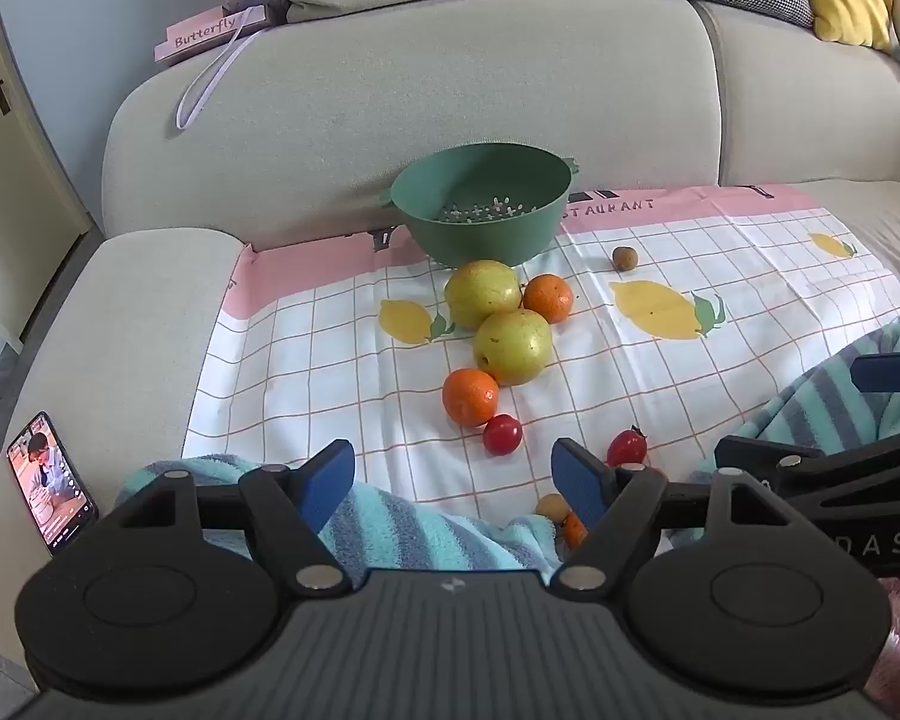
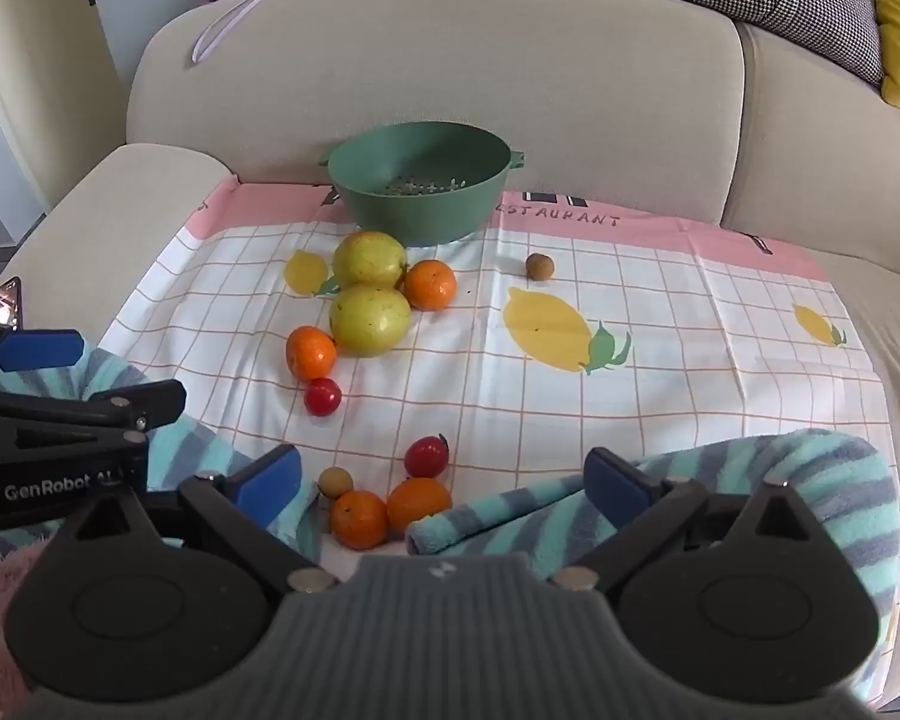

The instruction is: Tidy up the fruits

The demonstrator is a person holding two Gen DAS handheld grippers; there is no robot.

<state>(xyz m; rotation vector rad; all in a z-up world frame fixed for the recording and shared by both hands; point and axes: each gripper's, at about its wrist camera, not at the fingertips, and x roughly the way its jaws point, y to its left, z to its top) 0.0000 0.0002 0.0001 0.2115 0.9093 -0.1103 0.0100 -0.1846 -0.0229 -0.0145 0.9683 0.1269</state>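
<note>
Right wrist view: a green colander (image 2: 420,192) is set at the back of the checked cloth (image 2: 660,360); pears (image 2: 371,318), oranges (image 2: 311,352) and cherry tomatoes (image 2: 322,396) are scattered before it. Right gripper (image 2: 444,480) and left gripper (image 1: 453,471) are held wide apart, empty.

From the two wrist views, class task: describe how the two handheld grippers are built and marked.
Both look alike: the left gripper and right gripper have black linkage arms with silver pivot pins, blue pads on the fingers, round black discs and a ribbed grey body. White "GenRobot" lettering marks the left one's side.
</note>
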